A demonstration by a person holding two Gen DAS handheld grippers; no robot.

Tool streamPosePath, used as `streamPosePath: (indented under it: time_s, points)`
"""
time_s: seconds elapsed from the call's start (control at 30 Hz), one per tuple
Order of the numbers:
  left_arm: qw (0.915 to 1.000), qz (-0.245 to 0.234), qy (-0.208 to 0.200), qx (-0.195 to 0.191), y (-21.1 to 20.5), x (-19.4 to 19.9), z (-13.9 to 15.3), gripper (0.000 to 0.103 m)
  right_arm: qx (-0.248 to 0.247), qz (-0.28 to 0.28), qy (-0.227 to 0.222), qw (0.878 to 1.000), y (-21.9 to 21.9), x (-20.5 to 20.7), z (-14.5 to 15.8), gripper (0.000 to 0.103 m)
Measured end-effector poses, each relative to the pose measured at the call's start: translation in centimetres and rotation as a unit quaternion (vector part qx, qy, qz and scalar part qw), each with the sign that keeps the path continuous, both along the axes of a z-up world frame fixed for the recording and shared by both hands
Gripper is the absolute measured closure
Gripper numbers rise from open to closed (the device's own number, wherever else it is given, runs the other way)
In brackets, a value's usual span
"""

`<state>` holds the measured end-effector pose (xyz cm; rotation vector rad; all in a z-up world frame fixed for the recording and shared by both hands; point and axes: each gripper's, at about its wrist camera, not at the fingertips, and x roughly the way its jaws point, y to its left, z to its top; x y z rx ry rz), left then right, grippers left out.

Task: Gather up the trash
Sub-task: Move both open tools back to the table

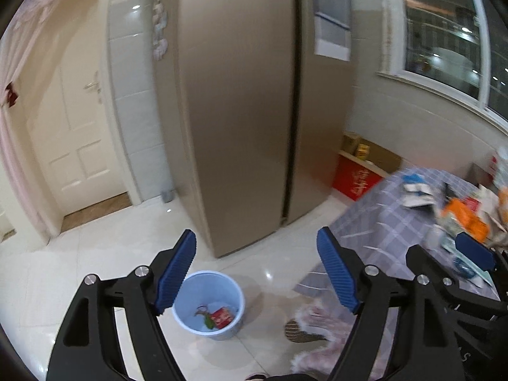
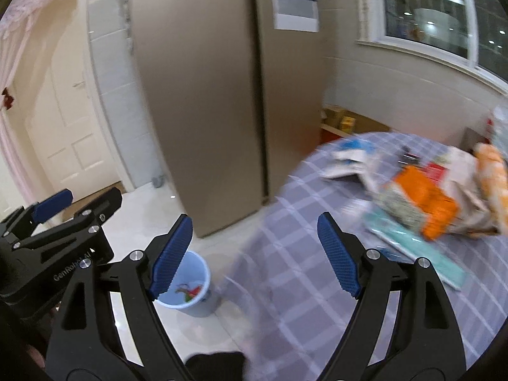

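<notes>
A light blue bin (image 1: 209, 304) stands on the white floor and holds a red packet (image 1: 222, 317) and a green scrap. It also shows in the right wrist view (image 2: 187, 289). My left gripper (image 1: 257, 270) is open and empty above the bin. My right gripper (image 2: 255, 254) is open and empty over the near edge of the checked tablecloth (image 2: 301, 270). Trash lies on the table: an orange packet (image 2: 425, 200), a crumpled paper bag (image 2: 466, 184), a teal wrapper (image 2: 412, 247) and white-and-blue papers (image 2: 349, 155). The views are blurred.
A tall beige fridge (image 1: 241, 111) stands behind the bin. A white door (image 1: 73, 133) is at the left. A red box (image 1: 355, 177) sits by the wall under the window. Pink slippers (image 1: 314, 327) lie on the floor beside the table.
</notes>
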<state>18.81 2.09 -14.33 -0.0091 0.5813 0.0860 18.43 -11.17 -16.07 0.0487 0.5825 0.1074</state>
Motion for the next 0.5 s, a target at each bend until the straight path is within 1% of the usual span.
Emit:
streamPosePath:
  time_s: [0.13, 0.2, 0.3, 0.4, 0.5]
  points:
    - [0.9989, -0.045, 0.007, 0.003, -4.0, -0.7, -0.2, 0.026, -0.007, -0.037, 0.011, 0.999, -4.7, -2.0, -0.2, 0.023]
    - [0.9973, -0.071, 0.017, 0.001, -6.5, -0.8, -0.5, 0.026, -0.012, -0.053, 0.017, 0.998, -6.7, -2.7, -0.4, 0.023]
    - [0.9952, -0.095, 0.025, 0.004, -9.2, -1.2, -1.1, 0.025, -0.018, -0.073, 0.025, 0.997, -9.2, -3.5, -0.7, 0.023]
    - [0.9932, -0.111, 0.032, 0.013, -11.6, -1.3, -1.8, 0.025, -0.016, -0.074, 0.041, 0.996, -11.8, -3.7, -1.4, 0.023]
    - [0.9917, -0.119, 0.044, 0.023, -12.7, -1.0, -2.6, 0.025, -0.019, -0.067, 0.057, 0.996, -12.7, -3.5, -2.1, 0.023]
